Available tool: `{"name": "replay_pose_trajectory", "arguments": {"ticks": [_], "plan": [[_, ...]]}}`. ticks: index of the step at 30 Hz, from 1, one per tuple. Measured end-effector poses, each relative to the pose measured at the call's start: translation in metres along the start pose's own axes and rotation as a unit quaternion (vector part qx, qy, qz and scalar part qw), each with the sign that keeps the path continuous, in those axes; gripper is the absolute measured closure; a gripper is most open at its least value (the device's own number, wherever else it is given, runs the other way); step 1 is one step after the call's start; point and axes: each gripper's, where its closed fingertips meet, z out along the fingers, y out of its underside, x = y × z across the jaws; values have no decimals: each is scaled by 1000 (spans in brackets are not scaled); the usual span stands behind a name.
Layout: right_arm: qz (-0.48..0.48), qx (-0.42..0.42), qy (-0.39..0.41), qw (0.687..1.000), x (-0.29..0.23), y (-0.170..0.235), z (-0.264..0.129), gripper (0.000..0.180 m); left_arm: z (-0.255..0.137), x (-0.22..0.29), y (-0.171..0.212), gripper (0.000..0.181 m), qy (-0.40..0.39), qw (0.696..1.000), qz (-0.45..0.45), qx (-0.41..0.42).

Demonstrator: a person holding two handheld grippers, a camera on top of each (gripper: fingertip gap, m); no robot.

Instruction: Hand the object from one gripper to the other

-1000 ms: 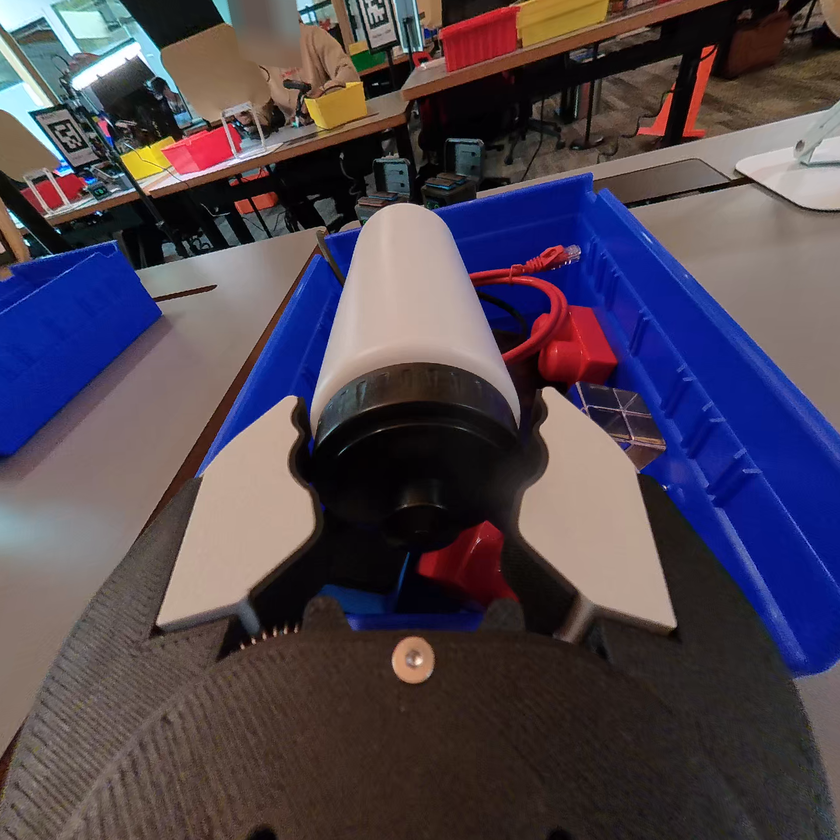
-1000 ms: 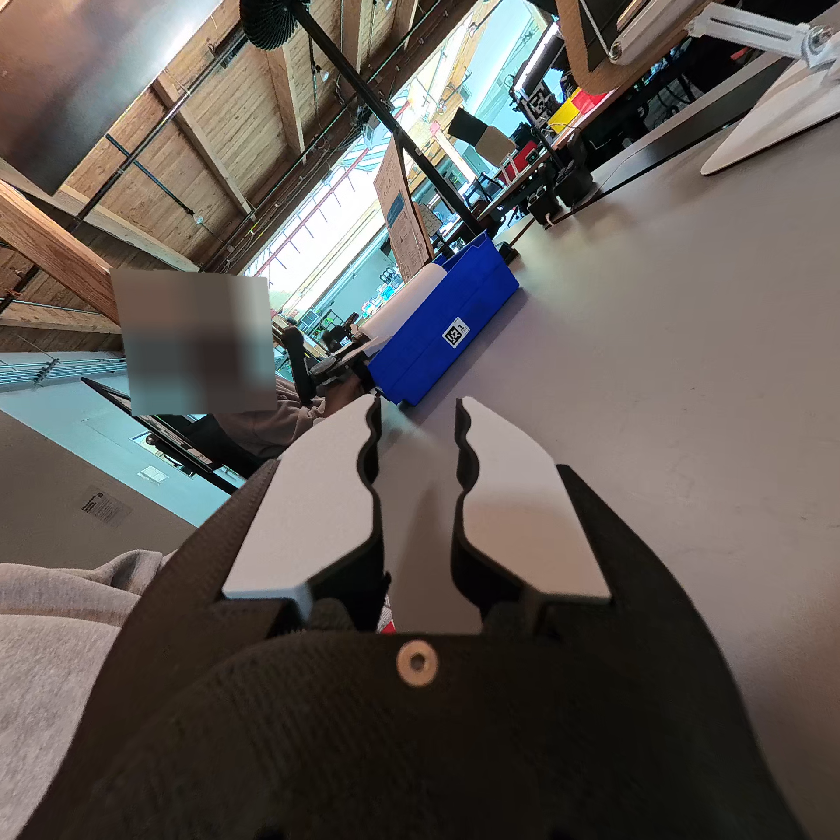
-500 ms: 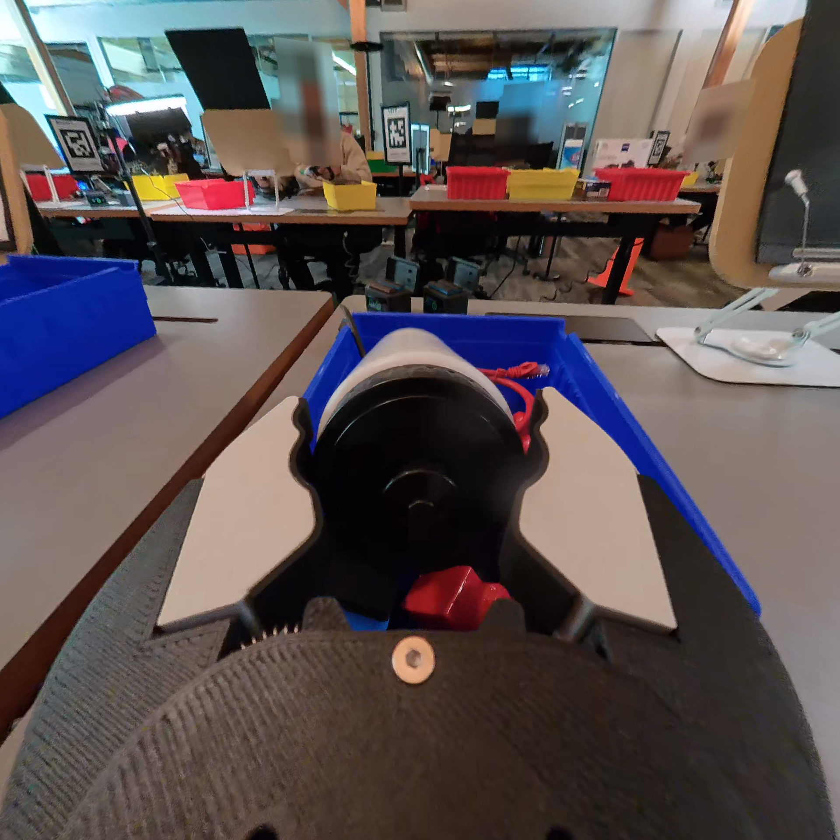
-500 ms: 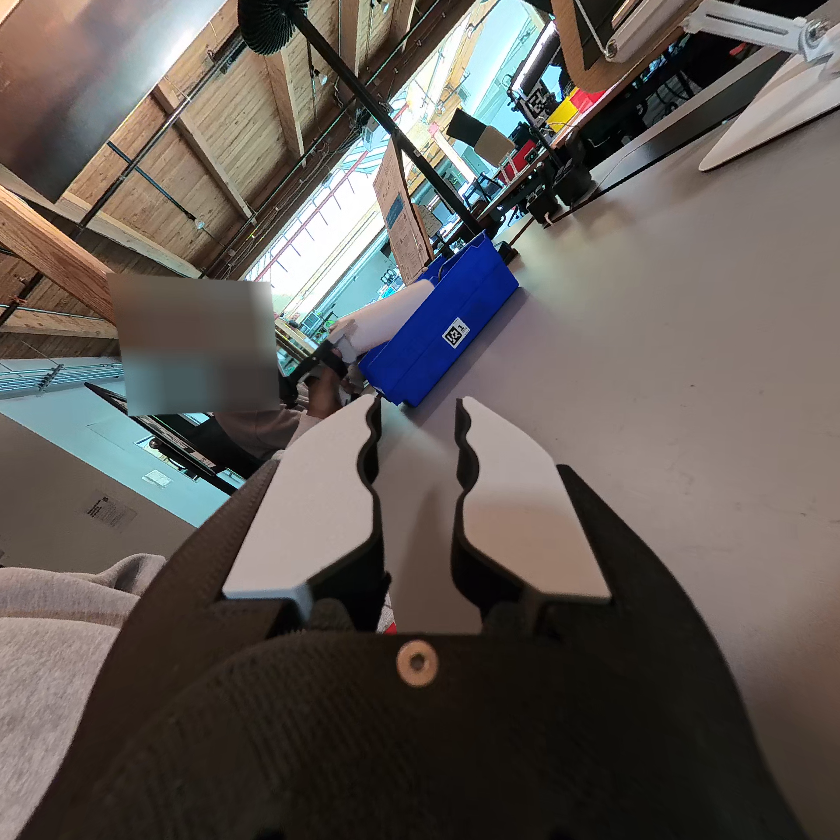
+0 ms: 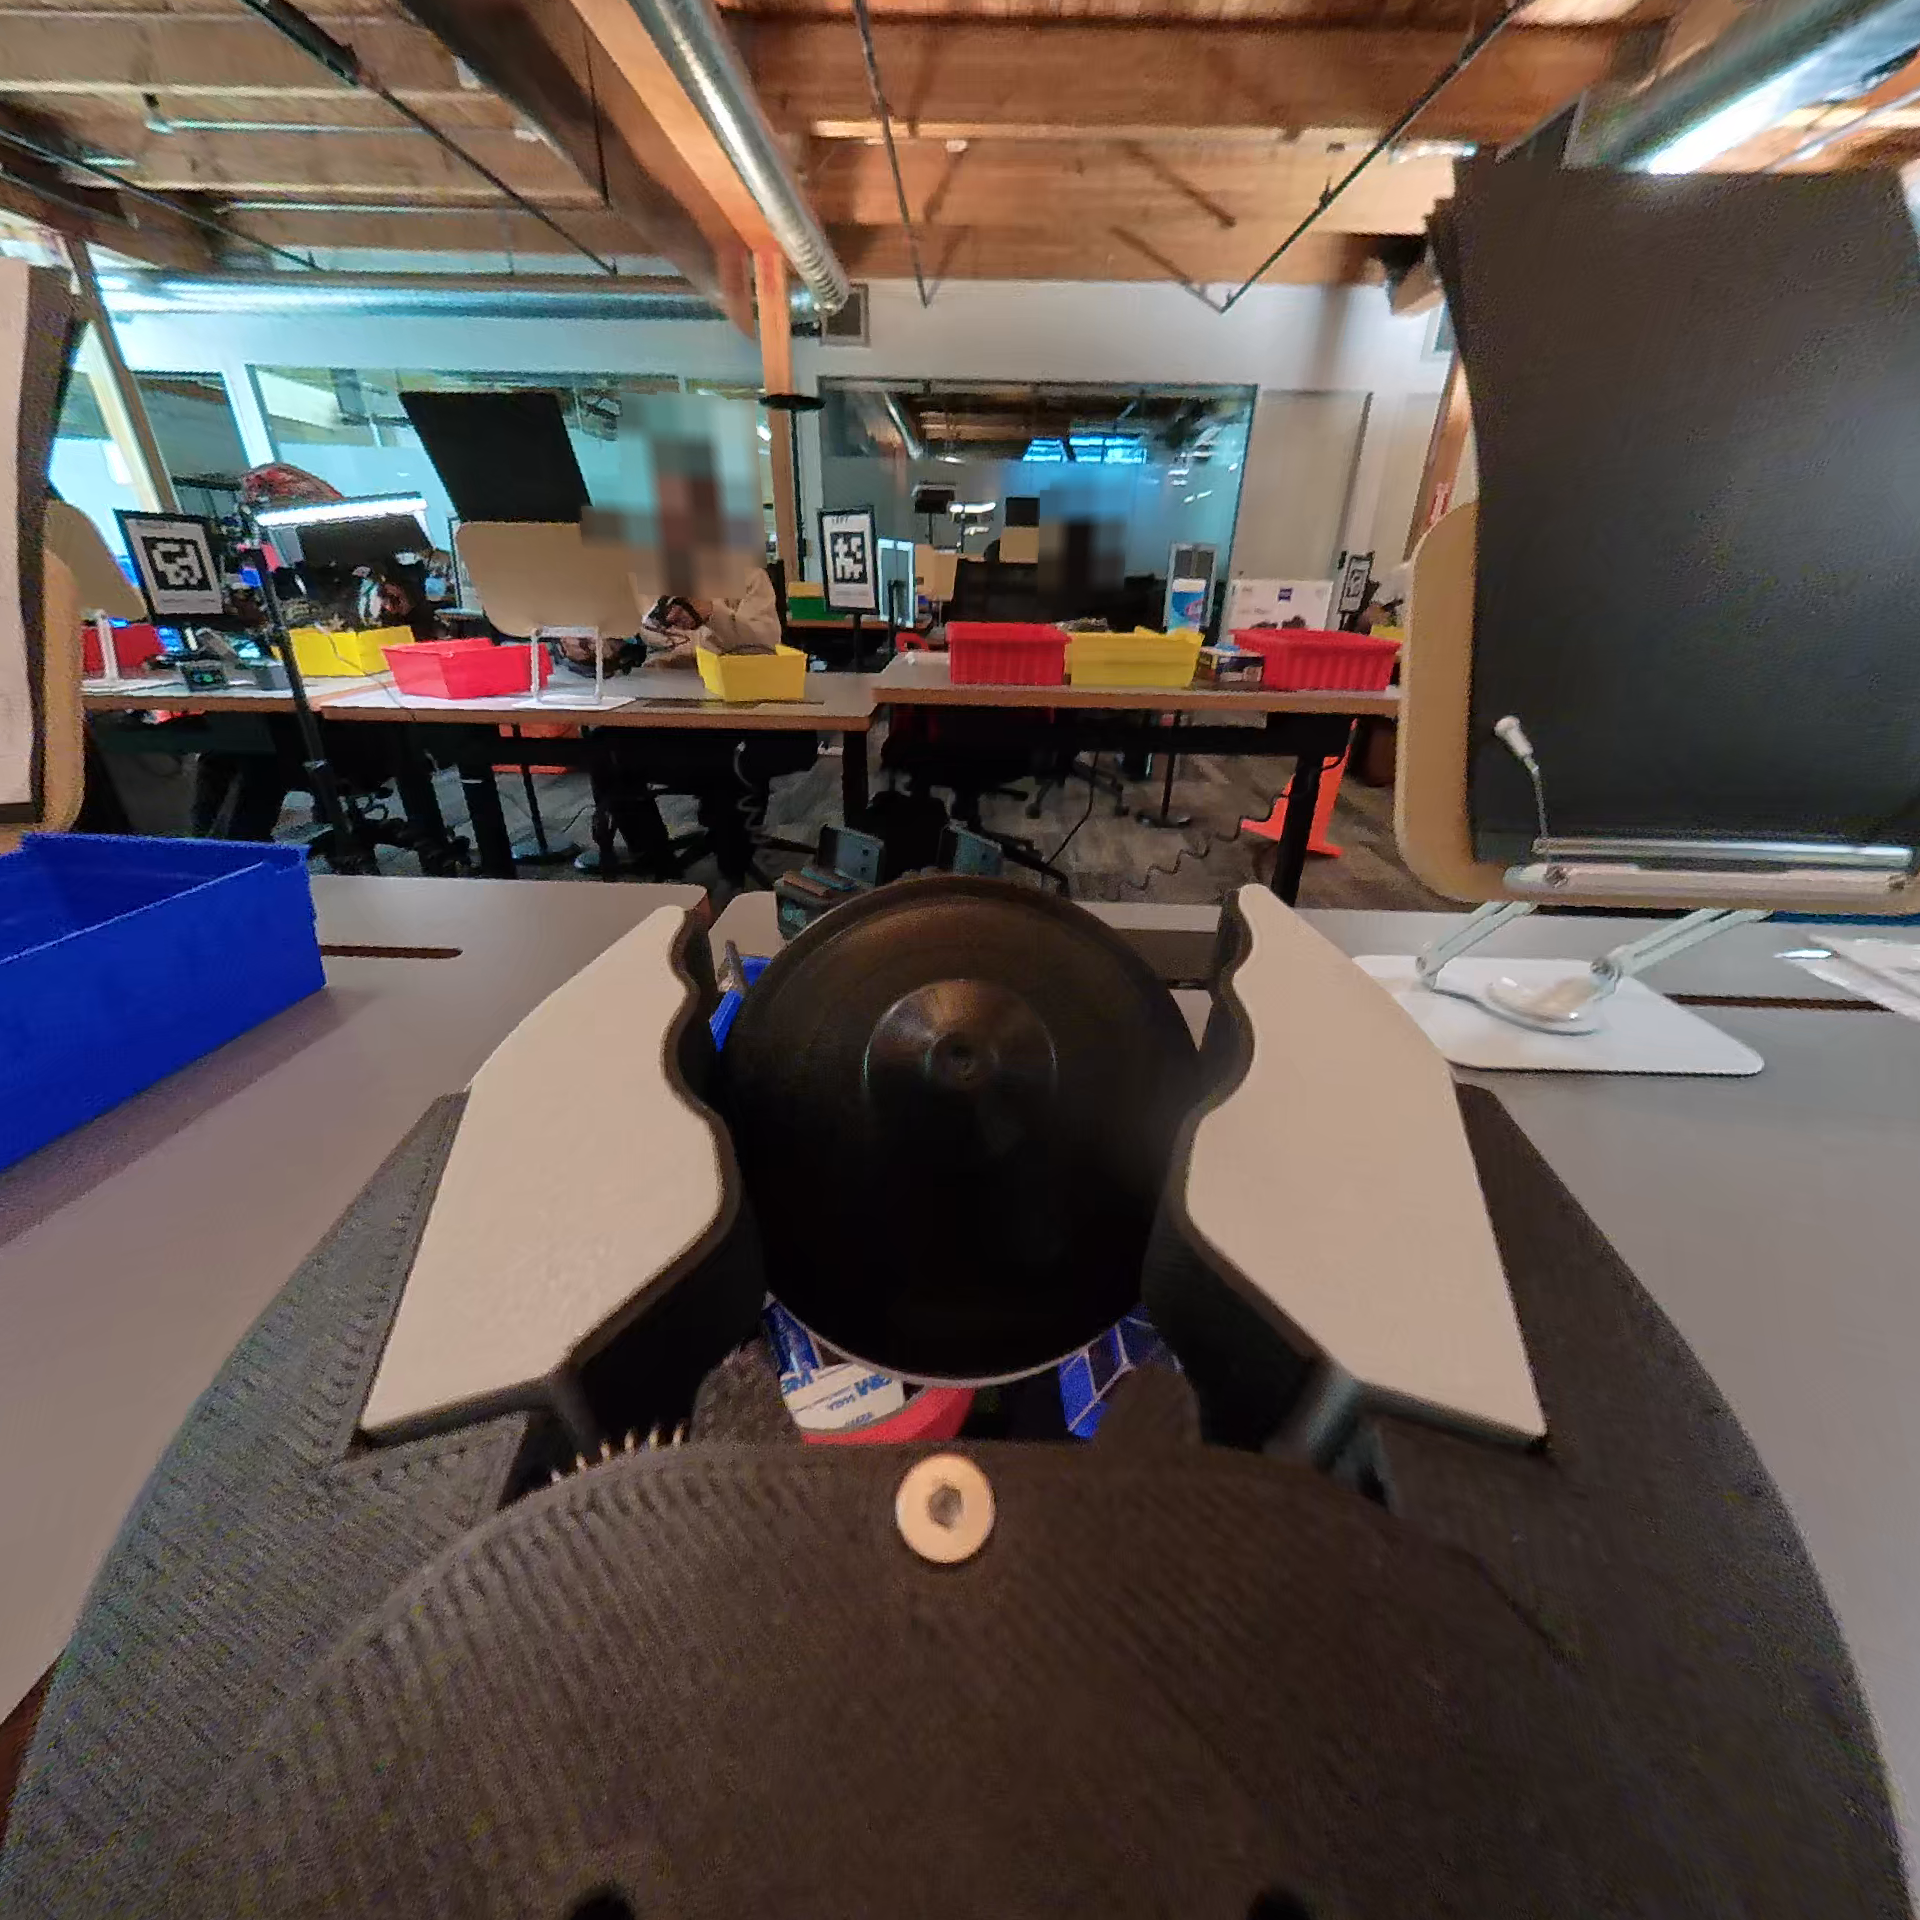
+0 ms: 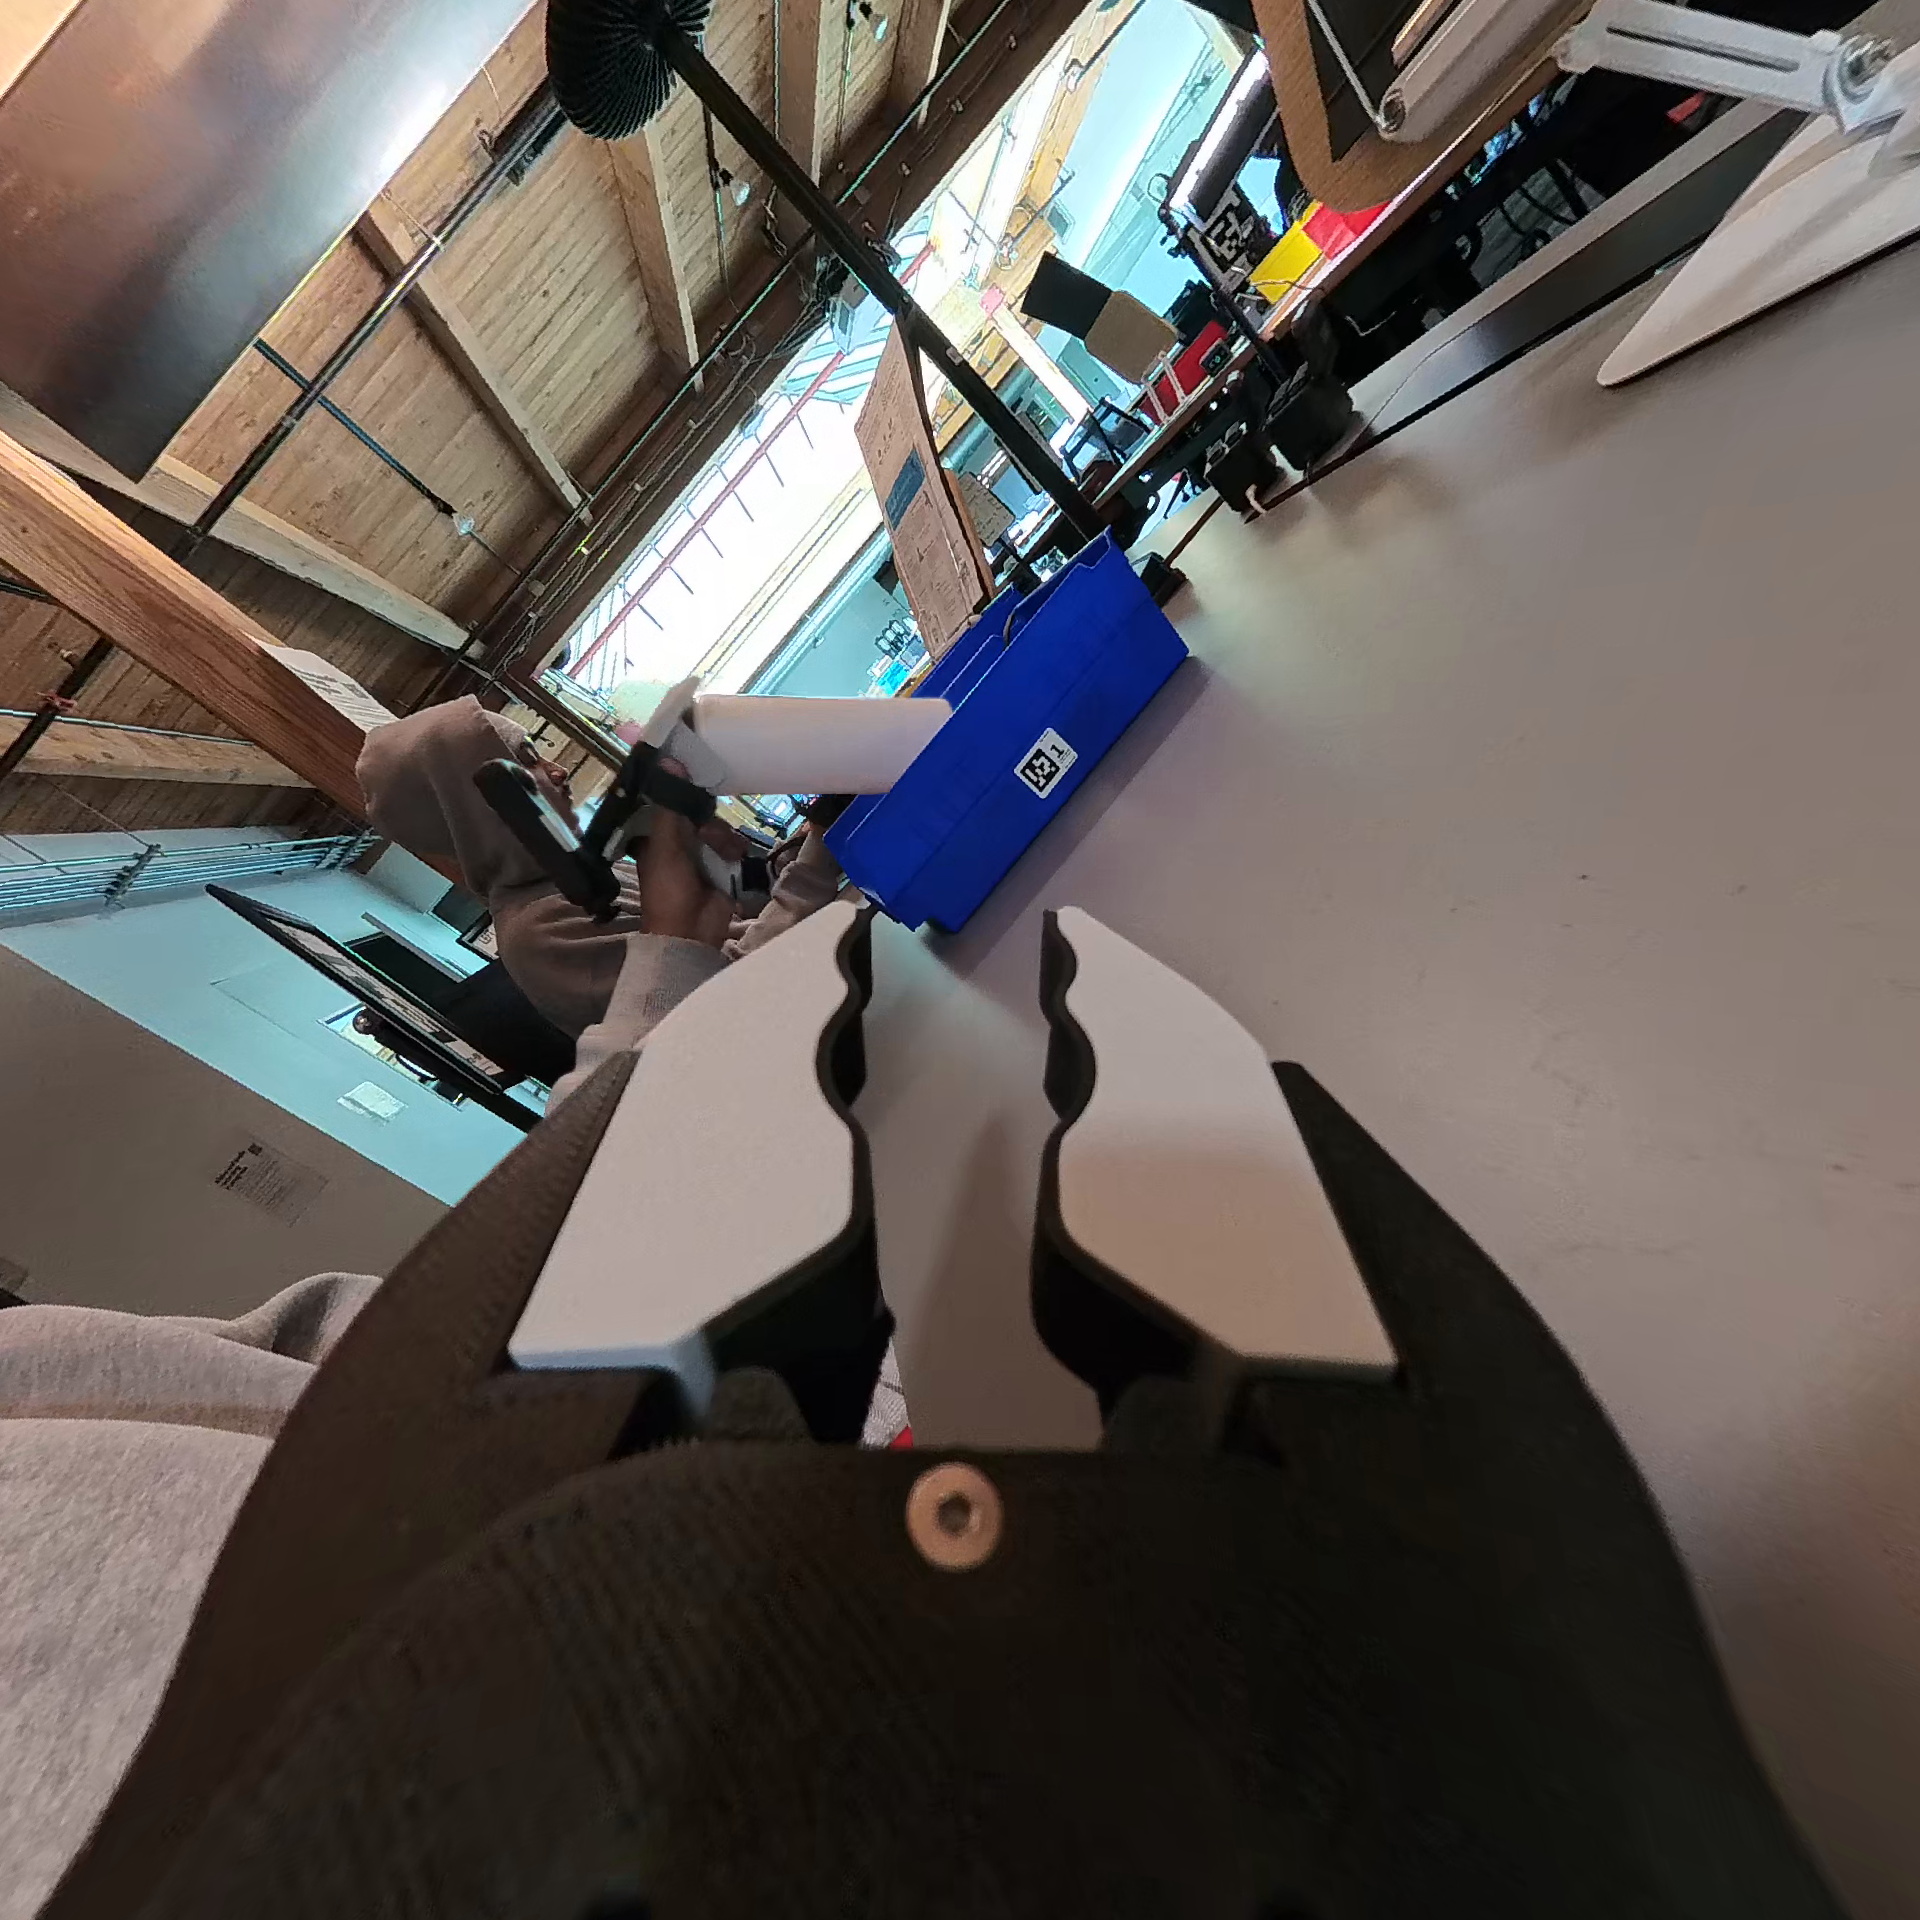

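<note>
My left gripper (image 5: 961,916) is shut on a white bottle with a black cap (image 5: 956,1132). In the left wrist view I see only the cap, end-on, filling the space between the fingers. In the right wrist view the white bottle (image 6: 821,743) lies about level in the far left gripper (image 6: 665,748), raised above the near end of the blue bin (image 6: 997,769). Slivers of that bin (image 5: 1117,1361) show under the cap. My right gripper (image 6: 954,920) is empty, its jaws a narrow gap apart, low over the grey table (image 6: 1507,935) and well short of the bin.
A second blue bin (image 5: 135,977) stands on the table at the left. A white stand base (image 5: 1558,1023) sits at the right, and it also shows in the right wrist view (image 6: 1766,260). A person's grey sleeve (image 6: 135,1507) is at the lower left. The gap from one gripper's tips to the other's is roughly 50 cm.
My left gripper has lifted the bottle up out of the blue bin and tilted it level. The right gripper has stayed put with the same gap.
</note>
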Motion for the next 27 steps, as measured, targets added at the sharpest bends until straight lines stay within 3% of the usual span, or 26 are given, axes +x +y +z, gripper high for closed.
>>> {"name": "replay_pose_trajectory", "arguments": {"ticks": [17,27], "plan": [[9,2,-2,1000,1,0,0,148,2,36,-24,88,42,999,18,11],[16,4,-4,1000,1,0,0,148,10,43,-12,88,48,999,16,-6]]}}
